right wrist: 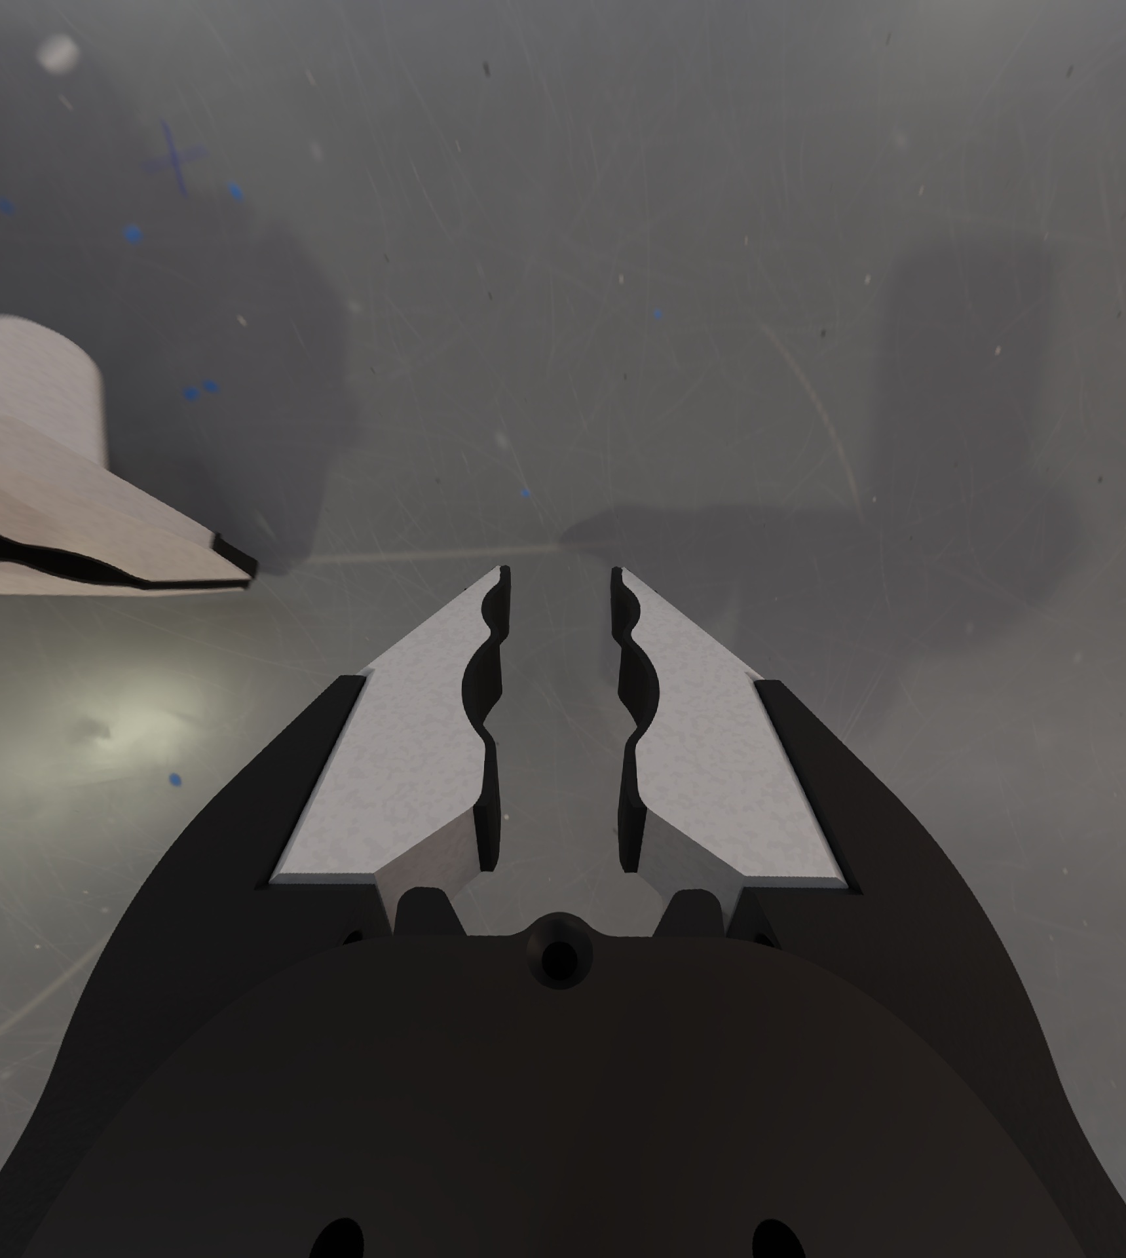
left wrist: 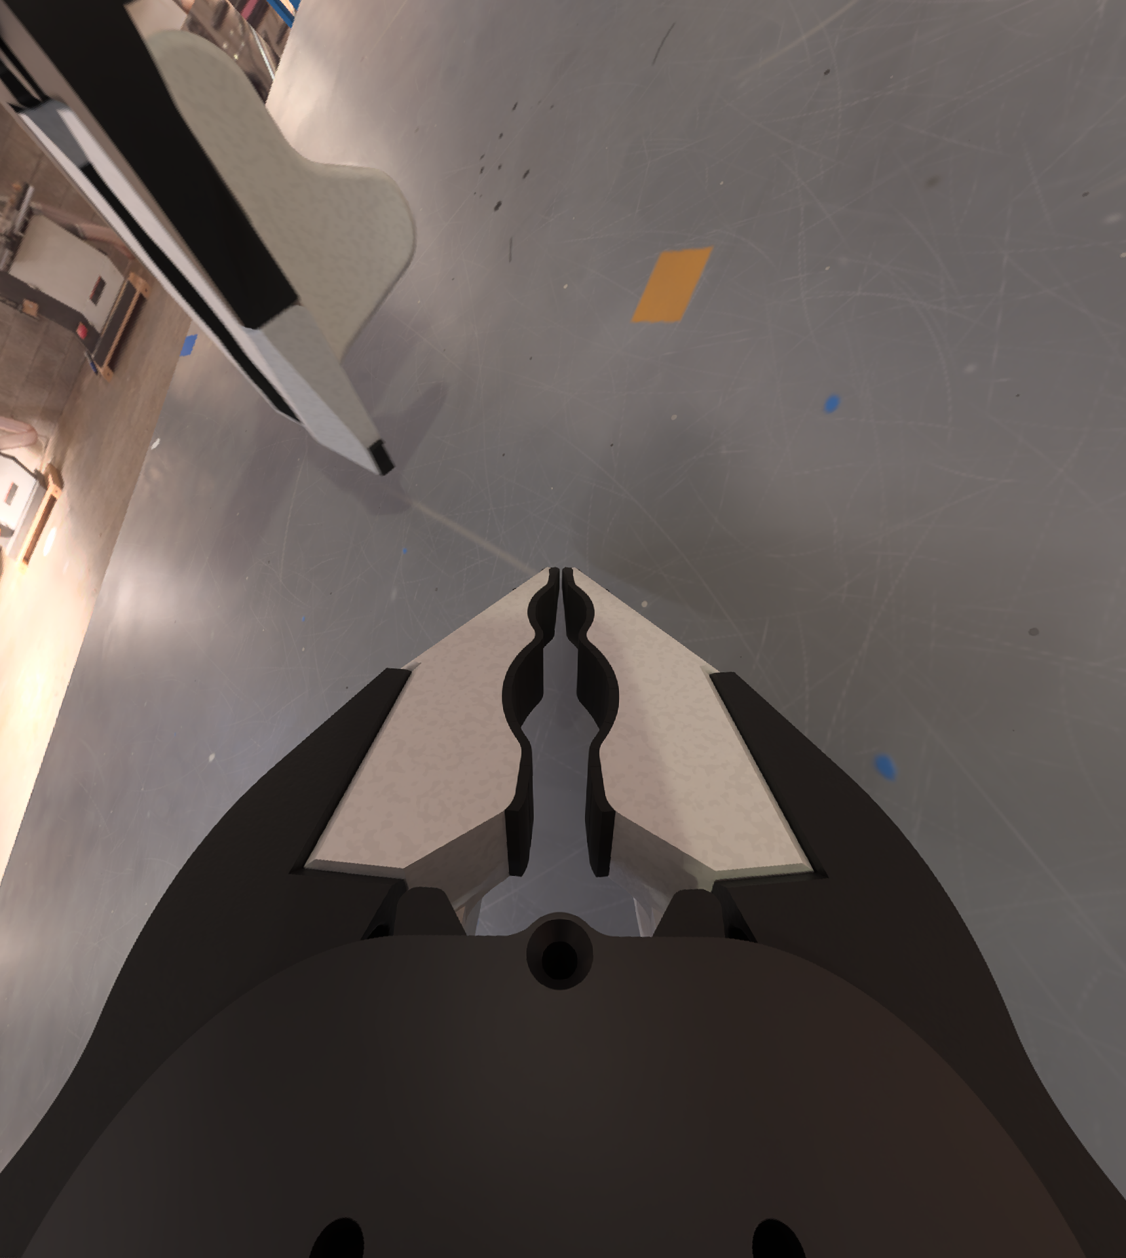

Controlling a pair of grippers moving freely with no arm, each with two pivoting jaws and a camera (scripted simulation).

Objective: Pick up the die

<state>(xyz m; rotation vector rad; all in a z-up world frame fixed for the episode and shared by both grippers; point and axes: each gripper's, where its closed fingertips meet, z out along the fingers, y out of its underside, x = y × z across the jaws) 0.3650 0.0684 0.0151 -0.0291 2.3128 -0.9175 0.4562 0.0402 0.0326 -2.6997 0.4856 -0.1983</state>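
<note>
Honestly, no die visible in either view. Left gripper (left wrist: 559,572) tips together, empty; right gripper (right wrist: 560,572) jaws apart, empty — both low over the scratched grey table (right wrist: 818,204). Direction, nearer gripper — can't tell.

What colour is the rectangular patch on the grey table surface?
Orange-yellow, a flat patch lying on the scratched grey table. It shows only in the left wrist view.

Scratched, semi-glossy grey metal-like tabletop (left wrist: 886,476); left tongs (left wrist: 560,570) w/ matt black shell, speckled pale fingers.
</note>
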